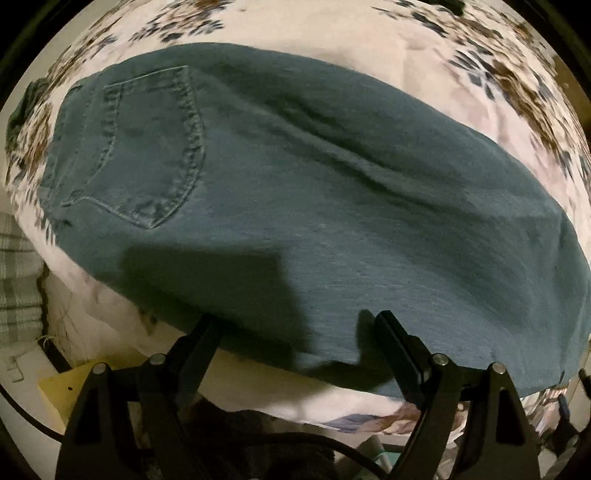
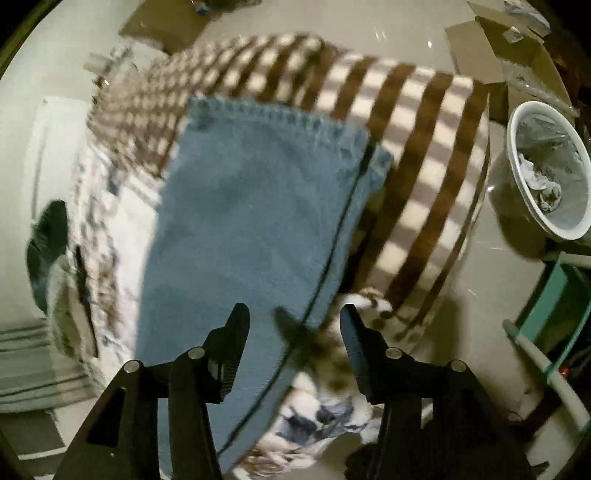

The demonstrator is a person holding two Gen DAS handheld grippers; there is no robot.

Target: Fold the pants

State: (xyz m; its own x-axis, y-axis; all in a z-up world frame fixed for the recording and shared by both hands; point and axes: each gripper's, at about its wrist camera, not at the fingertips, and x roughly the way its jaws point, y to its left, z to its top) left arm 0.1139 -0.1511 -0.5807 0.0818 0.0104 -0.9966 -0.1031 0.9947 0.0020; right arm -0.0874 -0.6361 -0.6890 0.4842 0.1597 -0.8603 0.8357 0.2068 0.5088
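- Here, your jeans (image 1: 314, 192) lie flat on the bed, over a floral sheet (image 1: 258, 22), already doubled leg on leg so one back pocket (image 1: 147, 147) faces up at the far left of the left wrist view.
- Your left gripper (image 1: 299, 332) sits at the near edge of the denim with its fingers (image 1: 399, 350) spread wide and nothing between them. I judge it is placed there to take the near edge, though whether a finger touches cloth I cannot tell.
- Your right gripper (image 2: 293, 321) hovers over the leg end, fingers (image 2: 232, 332) wide apart and empty, straddling the side seam (image 2: 332, 240). The hem (image 2: 280, 114) lies at the far end, on a brown striped blanket (image 2: 424, 147).
- The leg runs straight away from you, which likely suits lifting the hem end toward the waist.
- Mind the edge of the bed on the right: a white bin (image 2: 550, 166) stands on the floor there, well apart from the jeans.
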